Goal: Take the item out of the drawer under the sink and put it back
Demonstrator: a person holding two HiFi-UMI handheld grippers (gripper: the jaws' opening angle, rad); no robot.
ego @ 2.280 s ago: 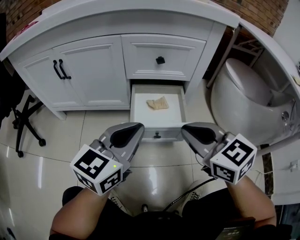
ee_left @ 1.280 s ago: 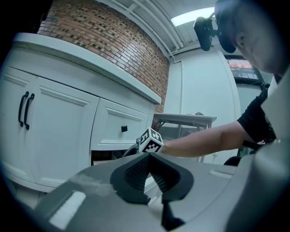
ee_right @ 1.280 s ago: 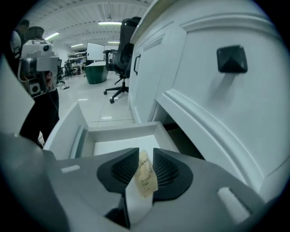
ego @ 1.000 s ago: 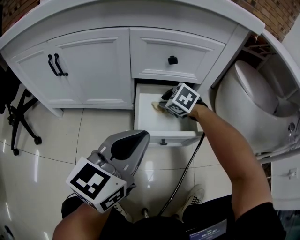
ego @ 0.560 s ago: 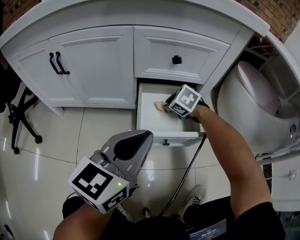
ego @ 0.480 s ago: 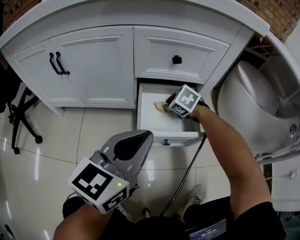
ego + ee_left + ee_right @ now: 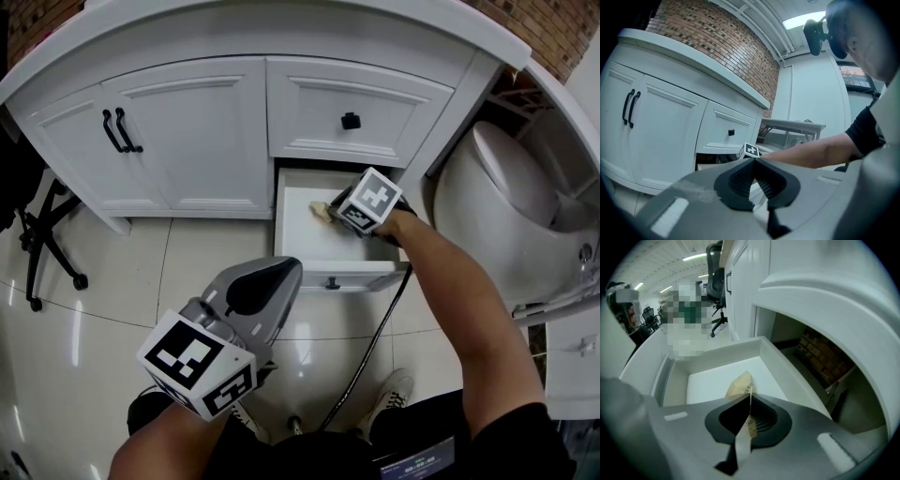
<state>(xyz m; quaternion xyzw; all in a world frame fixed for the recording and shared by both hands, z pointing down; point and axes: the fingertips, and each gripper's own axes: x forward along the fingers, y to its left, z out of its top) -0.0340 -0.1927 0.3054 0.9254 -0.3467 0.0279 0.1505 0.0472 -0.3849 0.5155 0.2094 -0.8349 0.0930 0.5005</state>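
The right arm stretches forward and down, carrying the grey two-jaw right gripper (image 7: pixel 330 208) into the open white bottom drawer (image 7: pixel 333 272) of the curved white vanity cabinet (image 7: pixel 187 131). The left gripper (image 7: pixel 281 272) is held back, low over the glossy tiled floor (image 7: pixel 112 300), aimed toward the drawer front, with its jaws pressed together on nothing. In the head view the black-and-white marker cube (image 7: pixel 377 202) covers the right jaws. The right gripper view shows them pinched on one edge of a small tan paper packet (image 7: pixel 739 385) over the drawer's white bottom. Whether the packet's far corner touches that bottom is unclear.
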